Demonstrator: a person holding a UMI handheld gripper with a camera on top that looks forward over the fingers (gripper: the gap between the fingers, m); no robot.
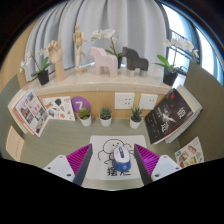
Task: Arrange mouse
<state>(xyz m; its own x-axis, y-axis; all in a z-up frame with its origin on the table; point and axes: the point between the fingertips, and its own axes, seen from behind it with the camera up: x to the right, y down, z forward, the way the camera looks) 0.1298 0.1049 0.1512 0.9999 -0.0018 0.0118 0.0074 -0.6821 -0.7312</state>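
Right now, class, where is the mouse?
In the gripper view, the mouse lies on the white mouse mat, between the gripper's open fingers.

We see our gripper [115, 160] as two dark fingers [66, 166], each faced inside with a magenta pad [148, 158] (faintly ribbed), tapering toward the tips.

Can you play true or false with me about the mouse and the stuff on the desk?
1. The mouse lies between the claw's fingers. True.
2. The claw is squeezing the mouse tight. False: gaps show at both sides, and it rests on the white mat.
3. Small potted plants stand beyond the mouse. True.
4. The toy piano on the shelf is red. False: it is black.
5. The mouse is white. True.
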